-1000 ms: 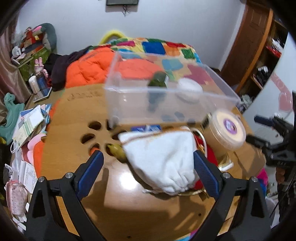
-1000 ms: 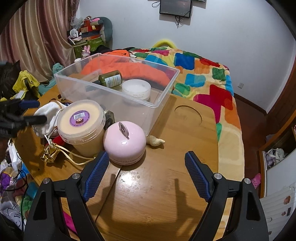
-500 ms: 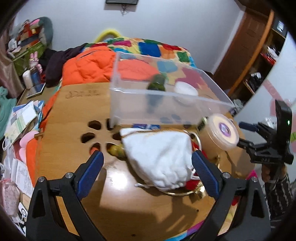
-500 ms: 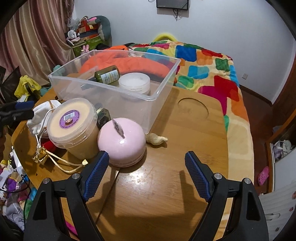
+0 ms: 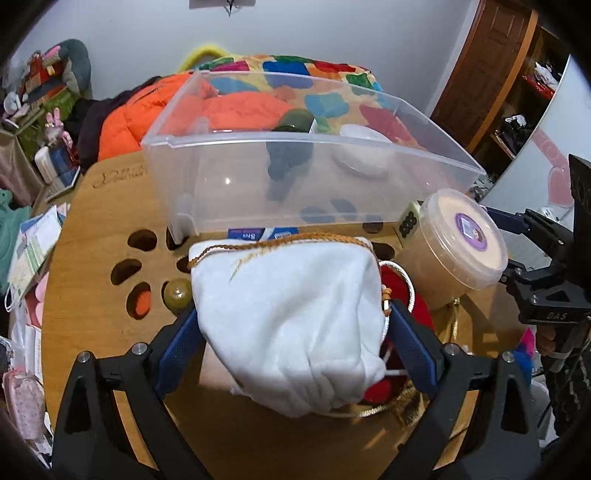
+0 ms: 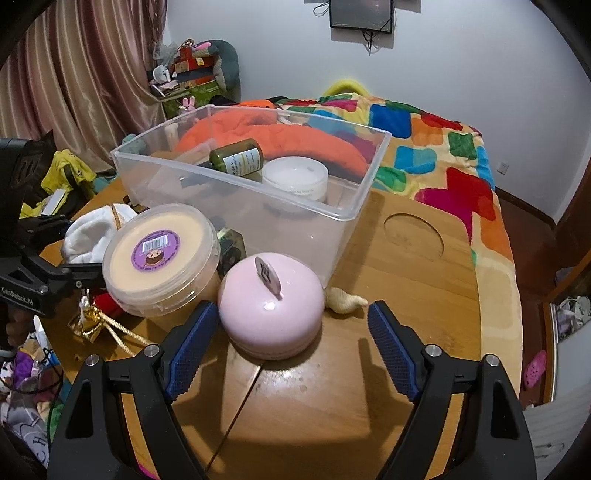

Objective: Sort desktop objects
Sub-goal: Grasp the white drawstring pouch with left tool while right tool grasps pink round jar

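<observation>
Straddling the white pouch (image 5: 295, 325) with the left gripper (image 5: 295, 347), jaws released; right gripper (image 6: 286, 345) jaws closing toward the pink case (image 6: 271, 304), not yet touching. Next: clench, lift into the clear bin (image 6: 354, 206).

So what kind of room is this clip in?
Most likely a bedroom in a home: a bed with a patchwork quilt sits right behind the wooden table, a curtain hangs to the left, and a screen is mounted on the wall.

Wooden table (image 6: 406, 280) with clear bin (image 6: 354, 206), tub (image 6: 159, 258), pouch (image 5: 291, 314).
</observation>
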